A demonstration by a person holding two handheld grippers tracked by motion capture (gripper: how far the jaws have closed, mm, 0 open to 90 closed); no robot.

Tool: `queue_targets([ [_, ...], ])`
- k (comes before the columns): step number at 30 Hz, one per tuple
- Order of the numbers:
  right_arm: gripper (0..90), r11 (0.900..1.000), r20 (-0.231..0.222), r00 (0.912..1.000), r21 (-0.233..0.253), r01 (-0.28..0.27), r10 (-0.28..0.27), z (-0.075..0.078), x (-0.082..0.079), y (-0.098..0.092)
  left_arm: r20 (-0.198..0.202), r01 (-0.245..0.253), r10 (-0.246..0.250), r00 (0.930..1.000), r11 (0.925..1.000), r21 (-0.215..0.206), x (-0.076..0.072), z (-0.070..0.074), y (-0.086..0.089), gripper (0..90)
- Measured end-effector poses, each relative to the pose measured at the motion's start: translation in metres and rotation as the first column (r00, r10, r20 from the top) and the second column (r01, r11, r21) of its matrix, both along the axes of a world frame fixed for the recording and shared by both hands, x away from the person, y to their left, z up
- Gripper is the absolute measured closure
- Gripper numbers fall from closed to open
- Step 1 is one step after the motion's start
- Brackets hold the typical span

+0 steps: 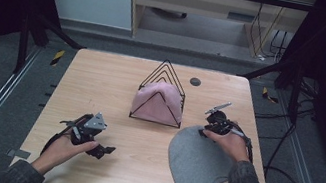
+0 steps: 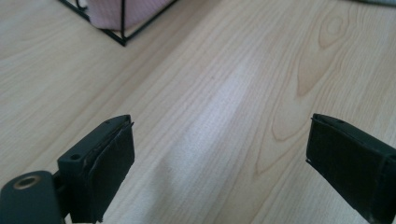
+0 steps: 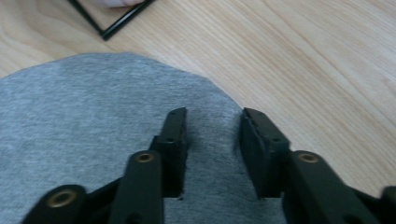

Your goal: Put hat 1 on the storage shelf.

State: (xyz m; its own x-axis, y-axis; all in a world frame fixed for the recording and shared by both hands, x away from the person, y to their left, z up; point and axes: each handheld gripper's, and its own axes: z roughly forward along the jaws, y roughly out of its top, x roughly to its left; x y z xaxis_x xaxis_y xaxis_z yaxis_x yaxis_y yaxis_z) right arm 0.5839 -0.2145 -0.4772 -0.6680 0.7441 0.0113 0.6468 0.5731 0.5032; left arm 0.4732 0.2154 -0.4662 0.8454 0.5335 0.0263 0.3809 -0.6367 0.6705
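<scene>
Grey knit is what my right gripper (image 3: 212, 140) has come to: the grey beanie (image 1: 199, 161) lies flat on the worktop (image 1: 101, 85) at its near right corner, and my right fingers (image 3: 173, 140) straddle a strip of cloth by its rounded top edge, partly drawn in but with a gap between them; whether they have any real bite on the fabric I cannot tell from this angle. My left gripper (image 1: 91, 141) sits low over bare wood at the near left, well apart from the beanie, its fingers (image 2: 109, 158) spread wide with nothing between them. Behind, at the middle of the worktop, the black wire rack (image 1: 160, 93) already carries a pink hat (image 1: 159, 102), so I judge the grey one is meant to go there too. The risk from here is a thin pinch: if I close on the top layer alone, the beanie will peel open or slip free as I lift. Pressing down too hard would only drag the cloth along the wood and bunch it. And a limp, dangling hat could snag on the rack's wires and shove the rack.
</scene>
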Motion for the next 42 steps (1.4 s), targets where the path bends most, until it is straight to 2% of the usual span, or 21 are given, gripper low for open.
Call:
queue_targets([
  [3,81.0,1.000,-0.011,0.9997,0.003,-0.024,0.024,0.000,-0.003,0.002,-0.002,0.001,-0.001,1.0000,1.0000,-0.002,-0.001,0.000,-0.001,7.3],
  [7,84.9,0.999,-0.019,0.9993,0.004,-0.032,0.032,0.001,-0.004,0.003,-0.006,-0.014,0.014,0.9999,0.9999,-0.008,0.000,-0.001,0.002,7.3],
  [8,85.1,0.999,-0.022,0.9992,0.006,-0.034,0.034,0.001,-0.005,0.003,-0.010,-0.028,0.028,0.9996,0.9995,-0.016,0.000,-0.003,0.003,7.4],
  [9,85.3,0.999,-0.014,0.9992,0.007,-0.039,0.039,0.004,-0.008,0.002,-0.022,-0.065,0.064,0.9977,0.9970,-0.041,0.002,-0.005,0.005,7.7],
  [10,85.3,0.999,-0.014,0.9992,0.007,-0.039,0.039,0.004,-0.008,0.002,-0.022,-0.065,0.064,0.9977,0.9970,-0.041,0.002,-0.005,0.005,7.7],
  [14,85.5,0.998,0.043,0.9986,0.058,-0.034,0.031,0.020,-0.024,-0.003,-0.007,-0.094,0.094,0.9956,0.9914,-0.091,0.005,-0.002,0.009,7.0],
  [17,85.6,0.996,0.091,0.9949,0.071,-0.051,0.044,0.035,-0.038,-0.004,-0.002,-0.127,0.127,0.9919,0.9878,-0.091,0.008,-0.003,0.015,6.9],
  [18,85.6,0.994,0.130,0.9899,0.082,-0.069,0.058,0.047,-0.048,-0.004,-0.012,-0.145,0.144,0.9894,0.9852,-0.091,0.010,-0.004,0.018,6.9],
  [19,85.6,0.994,0.130,0.9899,0.082,-0.069,0.058,0.047,-0.048,-0.004,-0.012,-0.145,0.144,0.9894,0.9852,-0.091,0.010,-0.004,0.018,6.9],
  [20,85.7,0.992,0.168,0.9837,0.102,-0.080,0.062,0.059,-0.058,-0.004,-0.018,-0.157,0.156,0.9876,0.9825,-0.101,0.012,-0.004,0.020,6.9],
  [23,85.7,0.989,0.198,0.9780,0.116,-0.090,0.066,0.071,-0.069,-0.002,-0.022,-0.161,0.160,0.9869,0.9819,-0.100,0.013,-0.004,0.021,6.9],
  [29,85.8,0.974,0.300,0.9493,0.170,-0.149,0.093,0.100,-0.096,0.002,-0.025,-0.155,0.153,0.9879,0.9825,-0.104,0.013,-0.004,0.021,6.9],
  [30,85.8,0.967,0.325,0.9401,0.189,-0.170,0.102,0.108,-0.104,0.003,-0.027,-0.154,0.152,0.9879,0.9825,-0.105,0.013,-0.004,0.021,6.9],
  [31,85.8,0.967,0.325,0.9401,0.189,-0.170,0.102,0.108,-0.104,0.003,-0.025,-0.152,0.150,0.9883,0.9833,-0.099,0.013,-0.004,0.020,6.9],
  [32,85.9,0.961,0.350,0.9303,0.202,-0.189,0.109,0.116,-0.111,0.005,-0.030,-0.152,0.150,0.9883,0.9834,-0.099,0.012,-0.005,0.020,6.9],
  [33,85.9,0.961,0.350,0.9303,0.202,-0.189,0.109,0.116,-0.111,0.005,-0.028,-0.148,0.146,0.9889,0.9842,-0.098,0.012,-0.004,0.020,6.9],
  [34,86.0,0.953,0.371,0.9213,0.220,-0.210,0.118,0.124,-0.117,0.007,-0.028,-0.145,0.143,0.9893,0.9839,-0.104,0.012,-0.004,0.020,6.9],
  [35,86.0,0.953,0.371,0.9213,0.220,-0.210,0.118,0.124,-0.117,0.007,-0.028,-0.145,0.143,0.9893,0.9839,-0.104,0.012,-0.004,0.020,6.9],
  [42,86.0,0.926,0.434,0.8882,0.254,-0.281,0.150,0.149,-0.131,0.019,-0.032,-0.143,0.140,0.9896,0.9843,-0.104,0.012,-0.004,0.019,6.9],
])
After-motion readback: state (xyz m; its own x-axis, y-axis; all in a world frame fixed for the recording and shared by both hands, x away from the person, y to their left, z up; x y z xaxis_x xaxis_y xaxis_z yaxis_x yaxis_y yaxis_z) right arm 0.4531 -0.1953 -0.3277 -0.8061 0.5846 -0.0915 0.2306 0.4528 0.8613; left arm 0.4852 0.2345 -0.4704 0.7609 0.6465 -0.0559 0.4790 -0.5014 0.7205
